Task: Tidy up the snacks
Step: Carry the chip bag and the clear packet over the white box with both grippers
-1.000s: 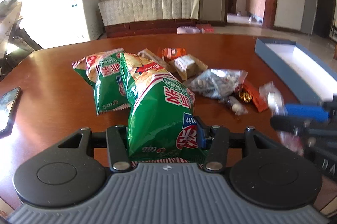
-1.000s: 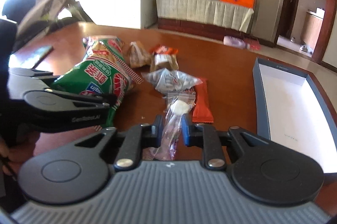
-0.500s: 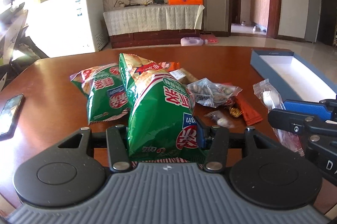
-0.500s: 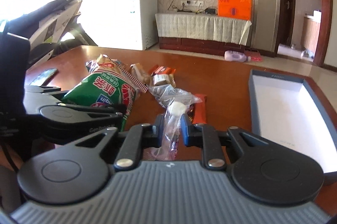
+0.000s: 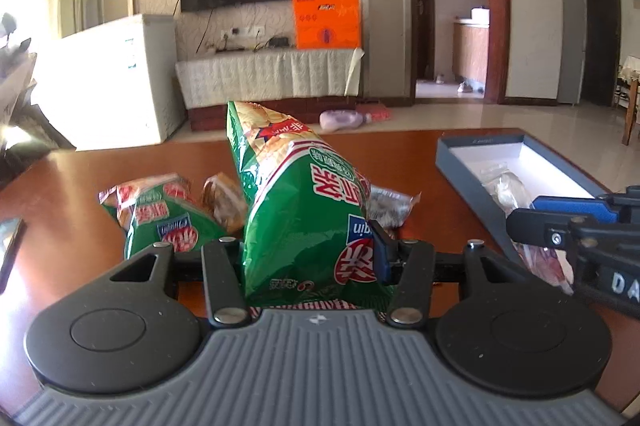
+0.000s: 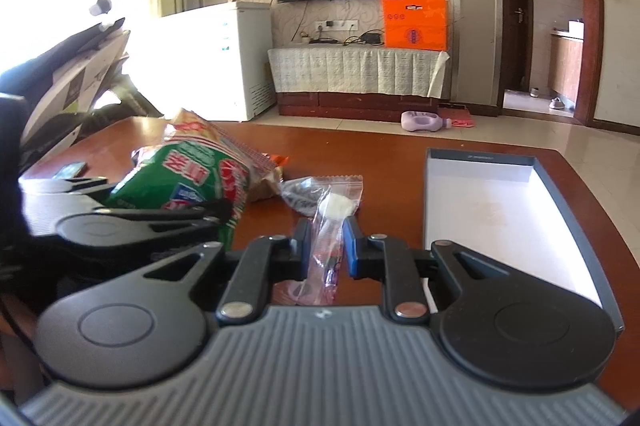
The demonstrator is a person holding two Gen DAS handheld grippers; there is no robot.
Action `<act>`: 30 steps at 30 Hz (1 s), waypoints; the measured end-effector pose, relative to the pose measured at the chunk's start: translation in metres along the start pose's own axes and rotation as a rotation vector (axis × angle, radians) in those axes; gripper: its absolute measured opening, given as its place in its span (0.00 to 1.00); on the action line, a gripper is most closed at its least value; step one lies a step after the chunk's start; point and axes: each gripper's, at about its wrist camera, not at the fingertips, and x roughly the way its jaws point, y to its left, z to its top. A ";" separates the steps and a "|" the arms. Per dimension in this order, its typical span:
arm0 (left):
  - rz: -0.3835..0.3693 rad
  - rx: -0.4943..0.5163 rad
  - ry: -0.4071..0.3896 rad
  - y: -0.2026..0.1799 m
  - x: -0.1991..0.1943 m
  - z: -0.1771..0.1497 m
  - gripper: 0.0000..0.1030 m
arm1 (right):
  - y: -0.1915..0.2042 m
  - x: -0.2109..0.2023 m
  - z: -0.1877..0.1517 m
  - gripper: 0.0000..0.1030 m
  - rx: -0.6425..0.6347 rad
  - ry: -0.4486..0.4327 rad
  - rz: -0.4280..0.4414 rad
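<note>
My left gripper point(image 5: 310, 254) is shut on a big green chip bag point(image 5: 304, 209) and holds it upright above the wooden table point(image 5: 64, 181). My right gripper point(image 6: 326, 246) is shut on a small clear zip bag point(image 6: 334, 222) with a white sweet in it, held up beside the grey box point(image 6: 540, 169) with a white inside. In the left wrist view the right gripper point(image 5: 576, 226) sits at the box's point(image 5: 472, 145) near end, its bag over the box. The left gripper also shows in the right wrist view point(image 6: 136, 222).
A second green chip bag point(image 5: 160, 214), a brown snack pack point(image 5: 224, 201) and a clear bag of dark snacks point(image 5: 390, 209) lie mid-table. A phone point(image 5: 8, 250) lies at the left edge. Beyond the table are a white freezer point(image 5: 112, 81) and a TV stand point(image 5: 268, 73).
Both grippers have risen with their bags and tilted up, so more of the room shows. The right gripper has moved right, to the box's near end.
</note>
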 end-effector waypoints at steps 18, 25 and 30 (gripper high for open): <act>-0.168 0.062 -0.048 -0.067 0.006 0.029 0.54 | -0.040 -0.008 0.006 0.20 0.100 -0.062 -0.079; -0.244 0.054 -0.041 -0.103 0.031 0.036 0.54 | -0.070 -0.003 0.002 0.20 0.142 -0.044 -0.143; -0.284 0.083 -0.022 -0.129 0.056 0.034 0.55 | -0.090 0.005 0.001 0.20 0.160 -0.034 -0.195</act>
